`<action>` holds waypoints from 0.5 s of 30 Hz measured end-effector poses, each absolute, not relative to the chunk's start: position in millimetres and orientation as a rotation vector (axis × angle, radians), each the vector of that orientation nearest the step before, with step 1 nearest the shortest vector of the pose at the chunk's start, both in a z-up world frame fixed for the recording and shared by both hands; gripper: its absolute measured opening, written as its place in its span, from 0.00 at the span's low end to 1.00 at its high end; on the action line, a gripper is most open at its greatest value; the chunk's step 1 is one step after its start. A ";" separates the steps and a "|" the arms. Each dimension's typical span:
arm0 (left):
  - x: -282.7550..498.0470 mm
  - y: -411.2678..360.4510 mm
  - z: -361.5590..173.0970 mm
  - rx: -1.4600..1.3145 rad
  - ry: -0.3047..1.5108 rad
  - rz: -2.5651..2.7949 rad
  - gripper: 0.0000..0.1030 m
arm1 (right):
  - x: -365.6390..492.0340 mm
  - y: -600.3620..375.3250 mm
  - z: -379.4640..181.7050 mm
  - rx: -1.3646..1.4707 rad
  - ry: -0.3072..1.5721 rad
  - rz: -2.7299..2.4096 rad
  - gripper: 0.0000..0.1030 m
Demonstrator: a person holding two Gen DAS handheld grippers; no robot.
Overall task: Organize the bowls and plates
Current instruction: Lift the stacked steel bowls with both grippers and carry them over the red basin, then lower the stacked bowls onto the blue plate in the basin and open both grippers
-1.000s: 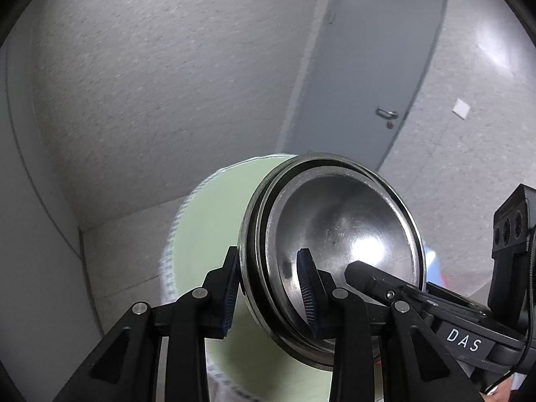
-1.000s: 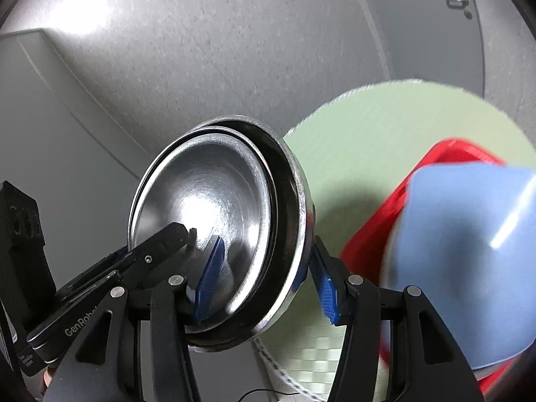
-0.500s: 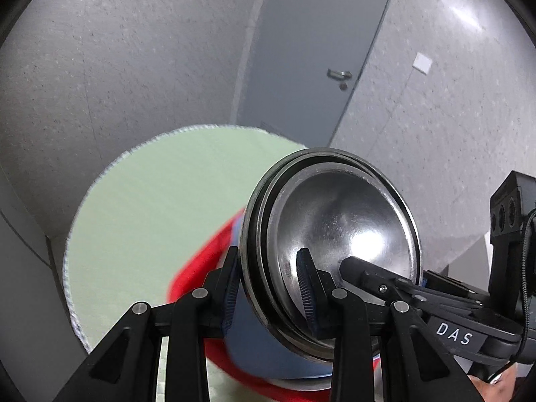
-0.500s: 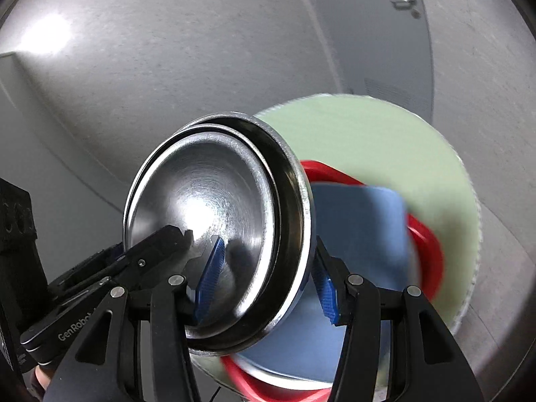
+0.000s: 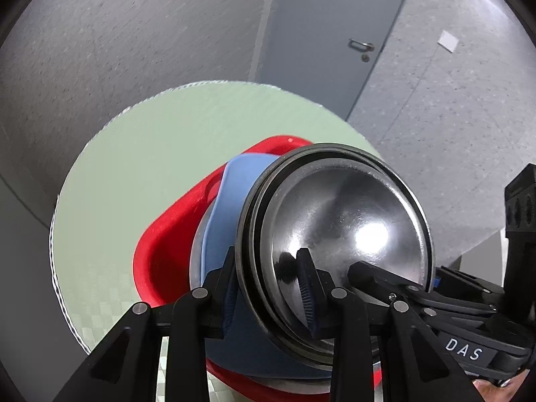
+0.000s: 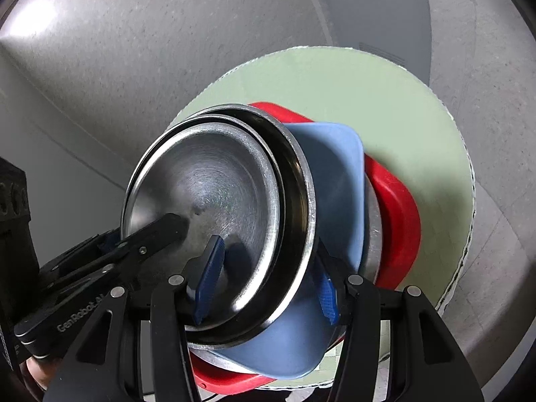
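Ideally both tongs, left (image 5: 268, 288) and right (image 6: 268, 281), each clamped on the nested steel bowls' (image 5: 338, 231) rim above the blue plate (image 6: 338, 174), descend level, releasing together.

Round pale-green woven-pattern tabletop (image 5: 140, 181) (image 6: 338, 83) over speckled grey floor (image 5: 117, 40). Beyond tabletop, flat grey door (image 5: 331, 23) with metal lever handle (image 5: 361, 44); right of door, small white square (image 5: 448, 41) on floor.

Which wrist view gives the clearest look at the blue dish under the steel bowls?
The right wrist view: the blue dish shows its rim, inner wall and rounded corner. In the left wrist view the stacked steel bowls and left gripper hide most of it.
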State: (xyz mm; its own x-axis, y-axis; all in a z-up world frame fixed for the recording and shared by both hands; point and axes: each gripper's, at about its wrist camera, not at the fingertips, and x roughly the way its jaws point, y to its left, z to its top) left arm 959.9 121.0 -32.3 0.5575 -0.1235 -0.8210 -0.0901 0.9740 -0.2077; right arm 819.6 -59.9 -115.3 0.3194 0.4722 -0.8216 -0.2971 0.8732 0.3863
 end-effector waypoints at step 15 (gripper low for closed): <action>959.9 109.0 -49.9 -0.326 0.996 0.057 0.31 | 827.6 -45.2 -123.3 0.057 1.163 0.574 0.51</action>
